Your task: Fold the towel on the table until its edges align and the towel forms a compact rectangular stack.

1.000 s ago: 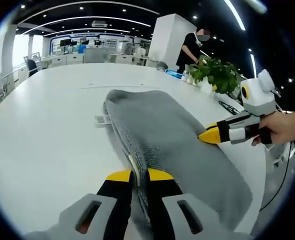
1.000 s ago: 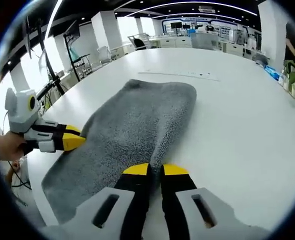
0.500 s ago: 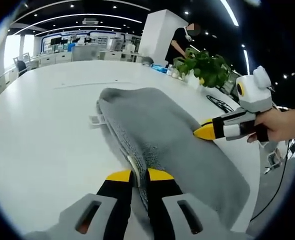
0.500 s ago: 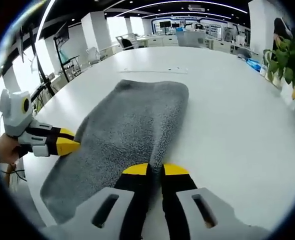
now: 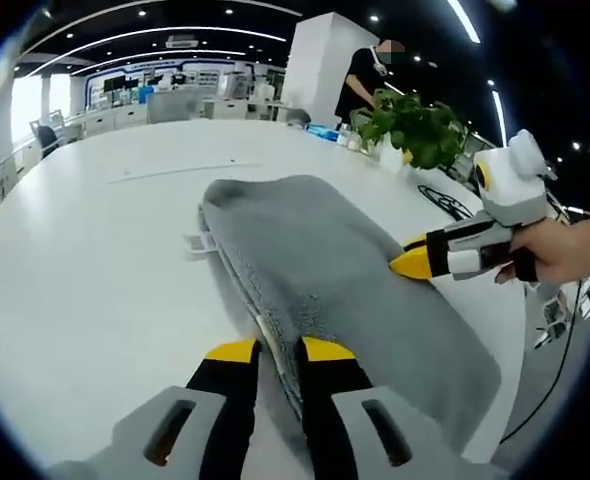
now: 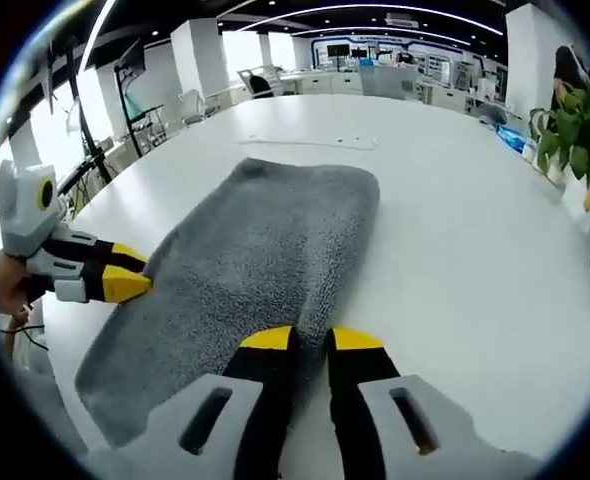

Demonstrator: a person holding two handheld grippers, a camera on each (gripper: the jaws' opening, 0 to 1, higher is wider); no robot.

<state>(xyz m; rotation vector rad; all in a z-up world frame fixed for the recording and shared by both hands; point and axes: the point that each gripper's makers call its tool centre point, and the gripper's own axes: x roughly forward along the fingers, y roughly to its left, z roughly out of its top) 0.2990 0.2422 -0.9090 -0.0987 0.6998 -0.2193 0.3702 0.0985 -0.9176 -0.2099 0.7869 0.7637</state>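
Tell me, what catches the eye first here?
A grey towel, folded lengthwise, stretches across a big white table. Two yellow-tipped grippers meet it from opposite long sides: the left gripper at its layered edge, the right gripper across from it. A leafy plant stands near the table's far edge.

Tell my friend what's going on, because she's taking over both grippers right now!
Left gripper: fingers slightly parted around the towel's near layered edge; the grip looks loosened.
Right gripper: fingers slightly parted at the opposite long edge of the towel, also looking loosened.
Towel: lies flat on the white table, already folded lengthwise into a long grey strip, with a small white label poking out at one side.
Done: the first fold, with edges roughly matched.
Left: probably fold the strip across its length at least once more to make a compact rectangle, then check that the edges line up.
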